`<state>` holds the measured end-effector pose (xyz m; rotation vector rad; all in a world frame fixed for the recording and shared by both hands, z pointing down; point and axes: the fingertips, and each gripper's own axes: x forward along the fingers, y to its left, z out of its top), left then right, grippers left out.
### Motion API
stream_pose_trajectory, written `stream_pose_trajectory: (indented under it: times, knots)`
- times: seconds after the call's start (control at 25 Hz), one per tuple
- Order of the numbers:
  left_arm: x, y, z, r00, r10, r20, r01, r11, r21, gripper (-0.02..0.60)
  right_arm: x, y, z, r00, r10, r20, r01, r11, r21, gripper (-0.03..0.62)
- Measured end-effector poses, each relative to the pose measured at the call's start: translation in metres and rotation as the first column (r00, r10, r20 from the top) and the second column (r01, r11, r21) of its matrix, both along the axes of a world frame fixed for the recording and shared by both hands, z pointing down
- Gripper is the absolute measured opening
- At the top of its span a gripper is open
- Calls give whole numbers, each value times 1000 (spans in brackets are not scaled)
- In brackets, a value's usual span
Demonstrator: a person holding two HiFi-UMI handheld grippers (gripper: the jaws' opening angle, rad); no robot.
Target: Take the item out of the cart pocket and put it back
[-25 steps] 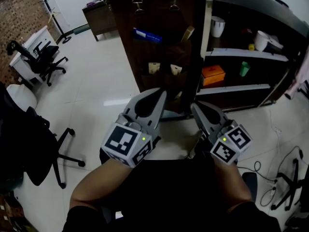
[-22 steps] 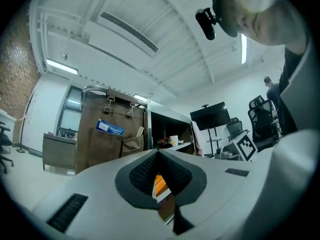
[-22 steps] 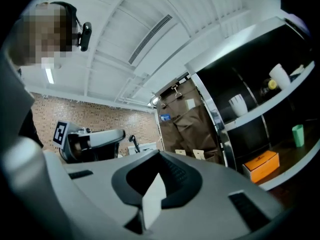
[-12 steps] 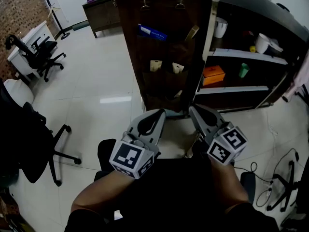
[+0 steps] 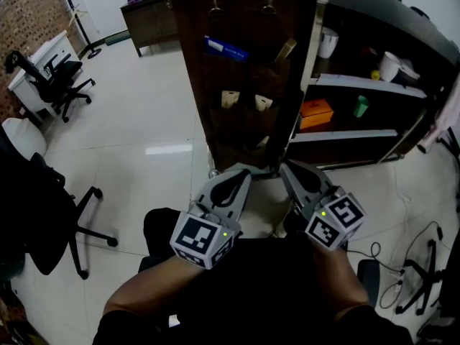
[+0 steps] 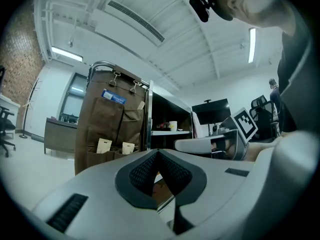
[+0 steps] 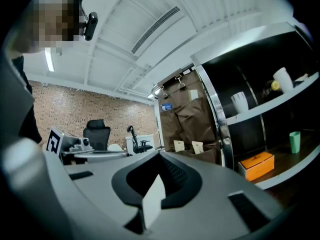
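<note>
Both grippers hang low and near, just in front of the person's lap, and neither carries anything. The left gripper (image 5: pixel 243 171) has its fingers (image 6: pixel 100 179) pressed together on nothing, and the right gripper (image 5: pixel 286 166) has its fingers (image 7: pixel 90 184) closed tip to tip in the same way.

The cart (image 5: pixel 310 49) stands farther off across the pale floor (image 5: pixel 151 121), well apart from both grippers. The brown pocket panel (image 5: pixel 244 131) hangs on its near left face. A blue pack (image 5: pixel 225 49) sits in an upper pocket with a tan piece (image 5: pixel 284 49) to its right. Two cream packets (image 5: pixel 230 98) stick up from the middle row.

Every item I can see is in a pocket, though I cannot tell which one the task means. Judging from this alone, either nothing has been taken out yet or the item is already back.
</note>
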<state>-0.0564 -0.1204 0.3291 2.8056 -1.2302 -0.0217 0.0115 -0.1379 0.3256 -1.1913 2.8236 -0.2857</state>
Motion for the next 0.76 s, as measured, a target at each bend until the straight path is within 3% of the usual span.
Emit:
stream_pose_trajectory:
  times: [0.76]
  knots:
    - [-8,0,-2,999,-36,35,34,998,49,0,-16,5,2,999,-45,-28,45,999,8,11]
